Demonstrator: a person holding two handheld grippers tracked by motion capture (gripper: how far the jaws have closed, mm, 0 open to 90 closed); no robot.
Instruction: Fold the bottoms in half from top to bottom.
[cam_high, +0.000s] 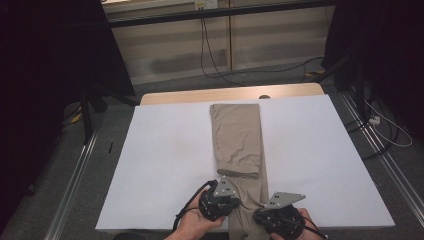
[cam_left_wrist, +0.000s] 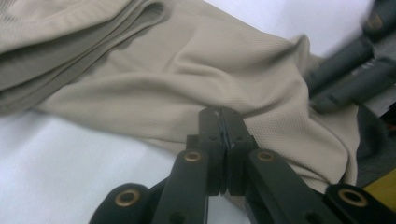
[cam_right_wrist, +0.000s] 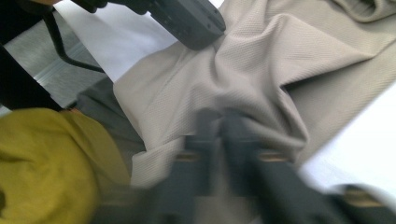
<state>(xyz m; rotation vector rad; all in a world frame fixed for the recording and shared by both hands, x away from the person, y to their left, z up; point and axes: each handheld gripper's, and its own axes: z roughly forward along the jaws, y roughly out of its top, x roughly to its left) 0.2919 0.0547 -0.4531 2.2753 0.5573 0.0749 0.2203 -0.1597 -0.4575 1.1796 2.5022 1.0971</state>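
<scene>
Folded beige trousers (cam_high: 239, 142) lie lengthwise down the middle of the white desk (cam_high: 165, 165) (near end bunched at the edge). Left tongs (cam_left_wrist: 220, 116) pinch that near end. Right tongs (cam_right_wrist: 219, 116) close on it too, blurred.

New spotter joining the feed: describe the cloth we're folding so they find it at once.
On the white table, look along its middle. The beige trousers lie lengthwise, far part folded double, near end pinched by the left gripper and right gripper.
</scene>
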